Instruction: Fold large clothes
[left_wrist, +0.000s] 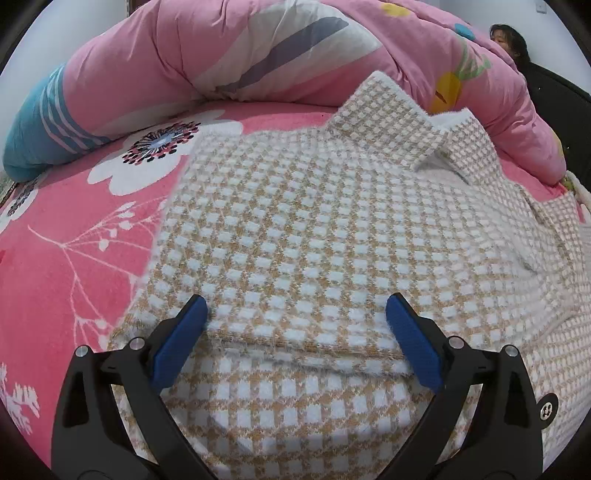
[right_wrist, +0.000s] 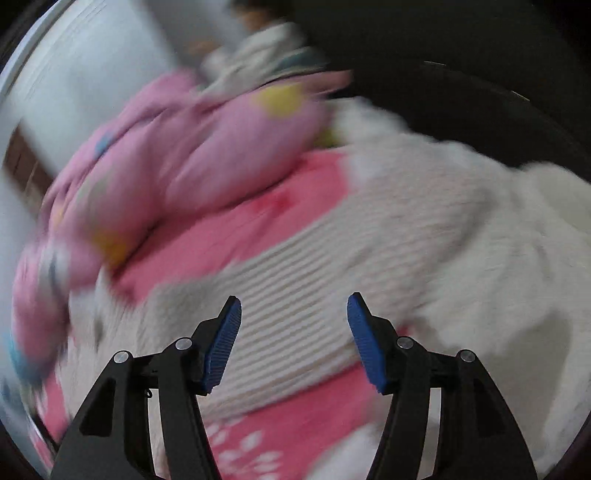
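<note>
A large tan-and-white checked knit garment (left_wrist: 303, 229) lies spread on the pink flowered bed sheet (left_wrist: 74, 240), its collar (left_wrist: 384, 114) at the far end. A folded layer ends in an edge (left_wrist: 295, 343) close to the camera. My left gripper (left_wrist: 296, 301) hovers open over that edge, with its blue pads wide apart and the cloth lying loose between them. The right wrist view is smeared by motion. In it my right gripper (right_wrist: 294, 299) stands open and empty above the same pale garment (right_wrist: 369, 240).
A bulky pink quilt (left_wrist: 184, 62) is heaped along the far side of the bed, with a blue striped end (left_wrist: 37, 129) at the left. A person (left_wrist: 506, 37) sits beyond it at the far right. The quilt (right_wrist: 184, 158) and sheet (right_wrist: 258, 221) also show blurred.
</note>
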